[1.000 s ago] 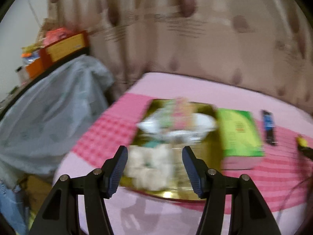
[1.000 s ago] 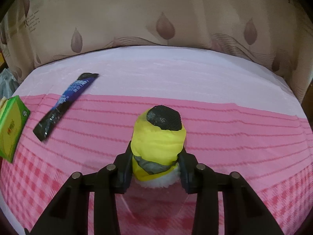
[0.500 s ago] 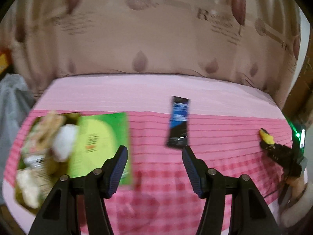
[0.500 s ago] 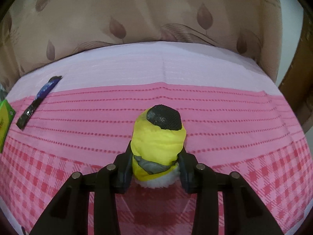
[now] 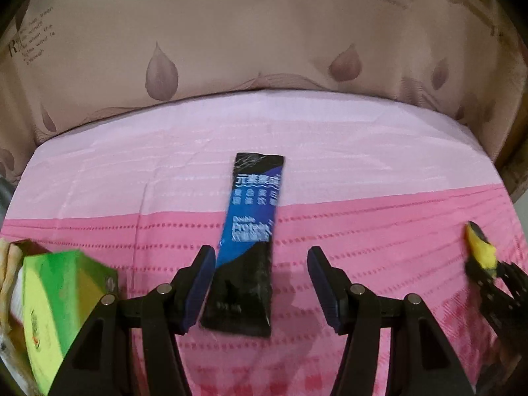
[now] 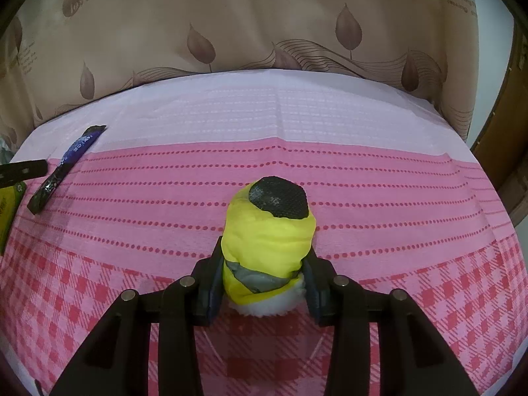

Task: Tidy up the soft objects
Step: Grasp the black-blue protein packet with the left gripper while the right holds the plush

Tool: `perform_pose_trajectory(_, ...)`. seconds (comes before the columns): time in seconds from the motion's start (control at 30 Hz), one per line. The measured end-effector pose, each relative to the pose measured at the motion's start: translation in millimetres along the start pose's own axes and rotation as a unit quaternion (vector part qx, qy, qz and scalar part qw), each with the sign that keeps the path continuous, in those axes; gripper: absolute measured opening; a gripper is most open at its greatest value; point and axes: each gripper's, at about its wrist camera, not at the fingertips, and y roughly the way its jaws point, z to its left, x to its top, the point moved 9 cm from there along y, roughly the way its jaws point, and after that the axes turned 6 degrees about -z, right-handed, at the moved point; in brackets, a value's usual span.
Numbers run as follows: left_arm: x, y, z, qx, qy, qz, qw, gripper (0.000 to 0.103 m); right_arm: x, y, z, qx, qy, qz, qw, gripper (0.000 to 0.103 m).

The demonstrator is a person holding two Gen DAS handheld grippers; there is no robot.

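Right jaws (image 6: 262, 283) clamp one yellow toy (image 6: 267, 244); left jaws (image 5: 260, 283) gape over one sachet (image 5: 247, 247).

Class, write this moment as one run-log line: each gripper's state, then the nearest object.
left gripper: open, over blue-black sachet | right gripper: shut on yellow soft toy | surface: pink tablecloth

cloth: pink tablecloth (image 6: 363, 178), pale w/ plain band at back, dotted stripes mid, red checks near front
curtain: beige curtain (image 5: 264, 33) w/ brown leaf print & some lettering, hangs behind table
door: brown wood edge (image 6: 505, 165), far right
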Motion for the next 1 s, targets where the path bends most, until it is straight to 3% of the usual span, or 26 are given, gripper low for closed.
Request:
perform_pose_trajectory(0.27,6.4,29.6,15.6,0.022,-0.026,0.007,0.9994,0.059,4.0,6.8,-1.0,0.005,0.002,0.000,1.000,0.040)
perform_pose_trajectory(0.47,4.8,37.9,7.0,-0.001,-0.029,0.008,0.9996,0.059,4.4,7.0,-1.6,0.007,0.003,0.000,1.000,0.041)
perform_pose_trajectory(0.5,4.4,36.9,5.0,-0.002,-0.024,0.007,0.9997,0.055,4.3,6.8,-1.7,0.008,0.003,0.000,1.000,0.041)
perform_pose_trajectory(0.53,3.9,35.5,4.4,0.007,-0.015,0.005,0.9998,0.040,4.3,6.7,-2.0,0.008,0.003,0.000,1.000,0.041)
perform_pose_trajectory(1.0,-23.9,2.2,-13.3,0.003,0.002,0.017,0.9998,0.034,4.1,7.2,-2.1,0.009,0.003,0.000,1.000,0.041)
